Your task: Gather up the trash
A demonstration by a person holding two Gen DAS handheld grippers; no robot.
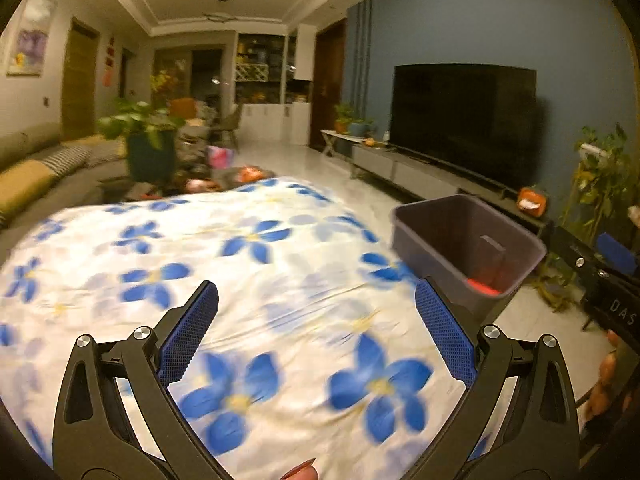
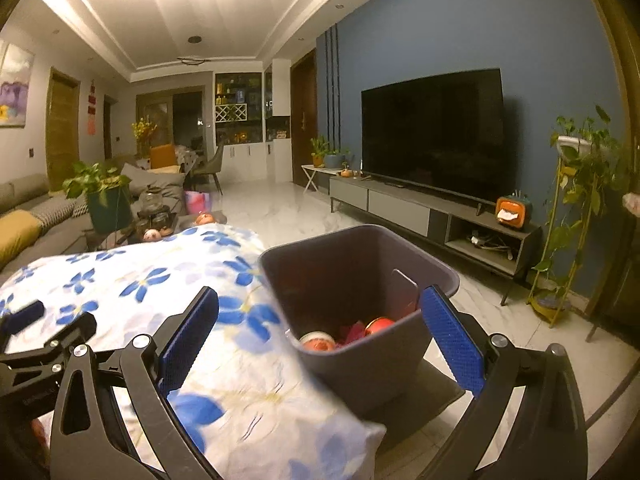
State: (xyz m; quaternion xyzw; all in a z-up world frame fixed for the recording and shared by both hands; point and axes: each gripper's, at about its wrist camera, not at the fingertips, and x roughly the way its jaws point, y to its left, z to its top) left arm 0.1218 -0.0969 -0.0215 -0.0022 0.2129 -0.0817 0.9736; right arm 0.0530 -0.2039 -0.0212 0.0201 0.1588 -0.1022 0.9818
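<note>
A dark grey bin stands at the right edge of a table covered with a white cloth with blue flowers. Inside it lie red and orange pieces of trash and a round red-and-white item. My right gripper hovers open just in front of the bin, nothing between its blue pads. In the left wrist view the bin sits ahead to the right with red trash at its bottom. My left gripper is open and empty above the cloth.
The left gripper's body shows at the lower left of the right wrist view. Beyond the cloth stand a potted plant, a tea set and small items. A TV on a low cabinet lines the blue wall; a plant stand is at right.
</note>
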